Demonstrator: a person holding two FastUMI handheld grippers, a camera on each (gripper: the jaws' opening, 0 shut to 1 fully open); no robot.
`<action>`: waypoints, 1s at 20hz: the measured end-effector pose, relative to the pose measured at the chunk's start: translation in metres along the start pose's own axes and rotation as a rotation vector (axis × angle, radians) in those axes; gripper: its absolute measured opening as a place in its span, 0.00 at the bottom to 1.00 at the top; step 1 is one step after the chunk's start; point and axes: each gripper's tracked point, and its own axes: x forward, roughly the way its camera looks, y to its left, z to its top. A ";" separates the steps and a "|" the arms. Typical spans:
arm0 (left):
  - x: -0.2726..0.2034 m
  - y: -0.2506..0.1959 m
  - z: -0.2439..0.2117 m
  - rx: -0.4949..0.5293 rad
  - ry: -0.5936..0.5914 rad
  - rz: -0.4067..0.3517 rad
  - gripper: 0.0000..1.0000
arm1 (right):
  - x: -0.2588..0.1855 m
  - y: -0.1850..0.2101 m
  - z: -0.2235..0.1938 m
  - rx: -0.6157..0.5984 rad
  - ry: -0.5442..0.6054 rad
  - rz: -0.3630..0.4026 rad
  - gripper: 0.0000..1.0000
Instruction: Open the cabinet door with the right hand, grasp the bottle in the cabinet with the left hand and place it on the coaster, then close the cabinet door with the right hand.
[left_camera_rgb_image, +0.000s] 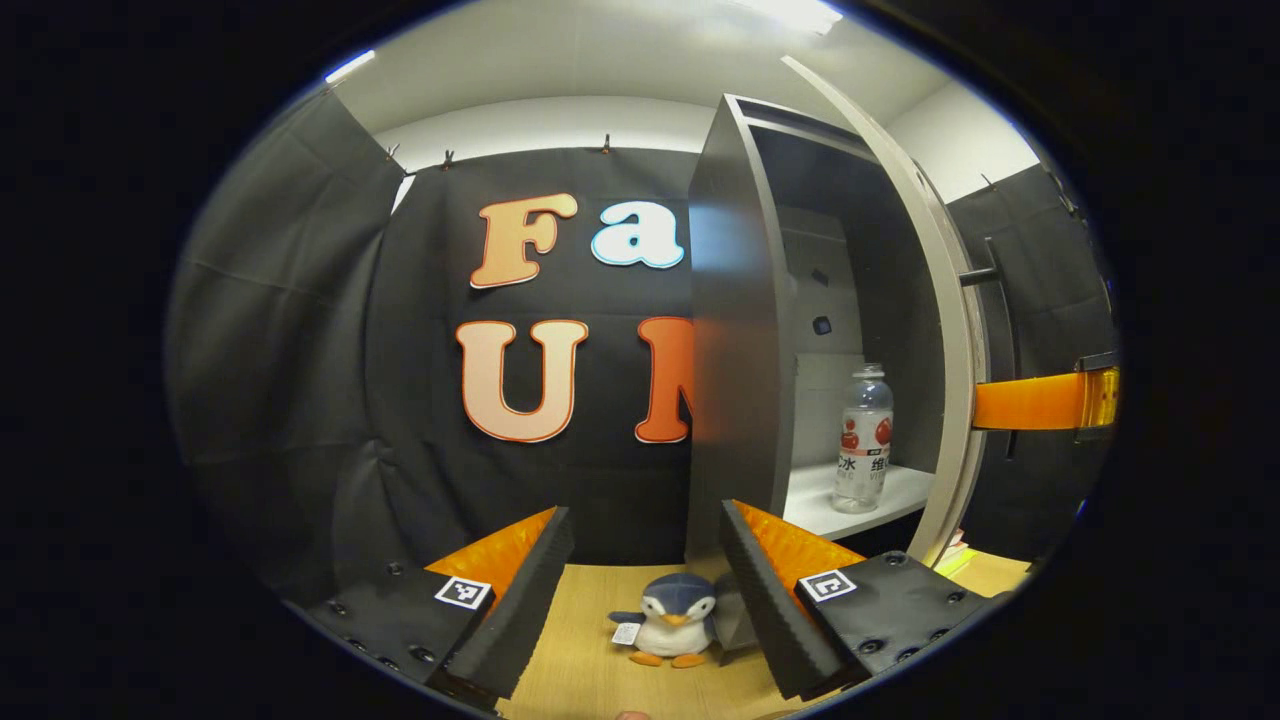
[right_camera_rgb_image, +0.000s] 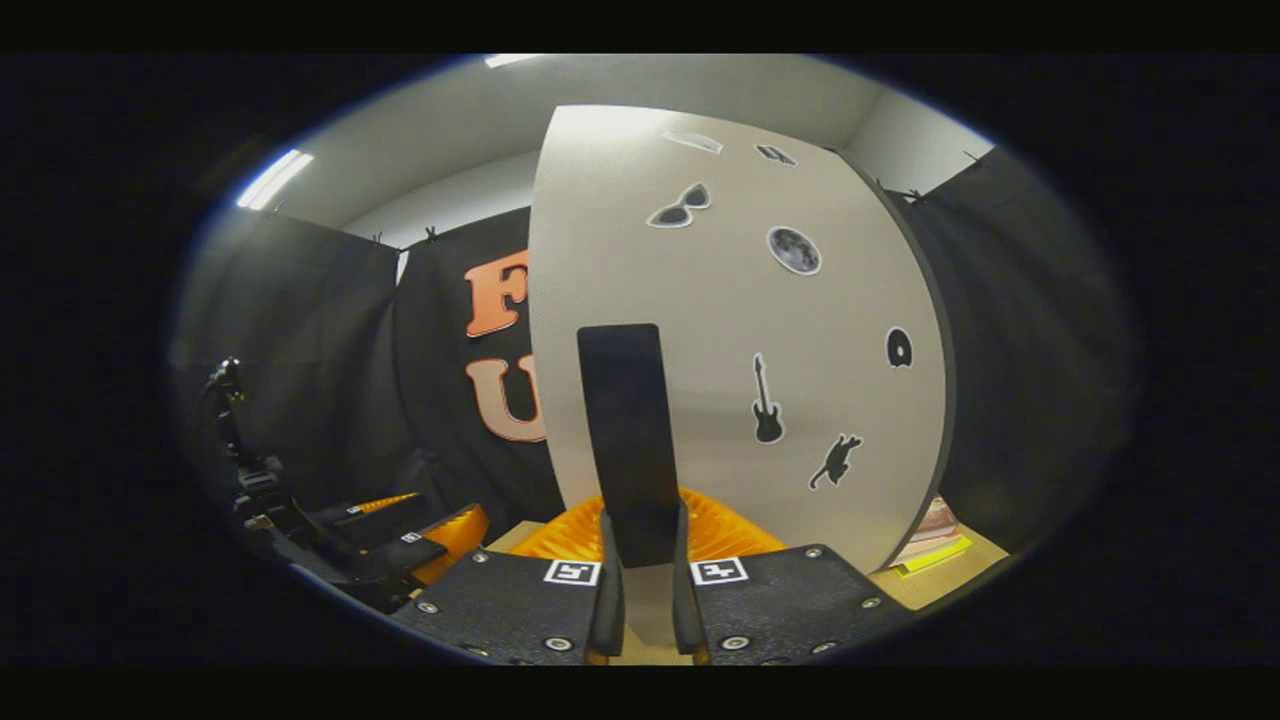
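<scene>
- my right gripper (right_camera_rgb_image: 640, 560) is clenched on the door handle (right_camera_rgb_image: 627, 440), with the cabinet door (right_camera_rgb_image: 800, 330) swung wide, so i judge the opening step about done.
- my left gripper (left_camera_rgb_image: 645, 580) has its jaws released, holding nothing, low over the table (left_camera_rgb_image: 580, 670).
- the bottle (left_camera_rgb_image: 862, 440) stands upright on the cabinet shelf (left_camera_rgb_image: 880, 495).
- next, i think, i reach the left gripper in around the bottle.

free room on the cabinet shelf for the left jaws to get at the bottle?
Yes, probably. The shelf is bare left of the bottle, up to the cabinet side panel. Right of the bottle it is tighter, near the open door. The tabletop is bare left of the penguin toy.
</scene>
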 end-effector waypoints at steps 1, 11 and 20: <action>0.001 -0.003 -0.001 -0.001 0.000 -0.005 0.93 | 0.000 -0.001 0.000 0.007 -0.001 0.006 0.14; 0.019 -0.050 -0.010 -0.012 0.017 -0.129 0.93 | -0.010 -0.005 -0.001 0.071 0.006 0.038 0.18; 0.027 -0.089 -0.013 -0.026 0.041 -0.199 0.93 | -0.017 -0.010 0.000 0.109 0.013 0.090 0.22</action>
